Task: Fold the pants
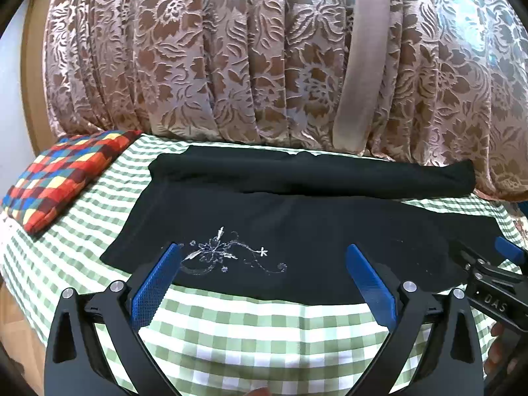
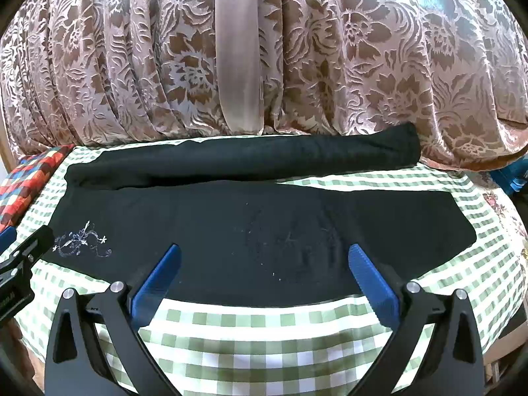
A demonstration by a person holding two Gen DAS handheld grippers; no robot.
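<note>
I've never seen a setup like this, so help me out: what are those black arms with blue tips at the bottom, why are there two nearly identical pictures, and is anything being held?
Those are hand-held grippers, one in each of a person's hands, with a camera on each looking forward along its two blue fingers. One picture comes from the left gripper, the other from the right gripper; each also catches the other at its edge. On the green checked cloth lie black pants with a white embroidered flower, one leg lying along the far side. A colourful checked cushion lies to the left, and a floral curtain hangs behind. Both grippers are wide open above the near edge of the pants, holding nothing.
</note>
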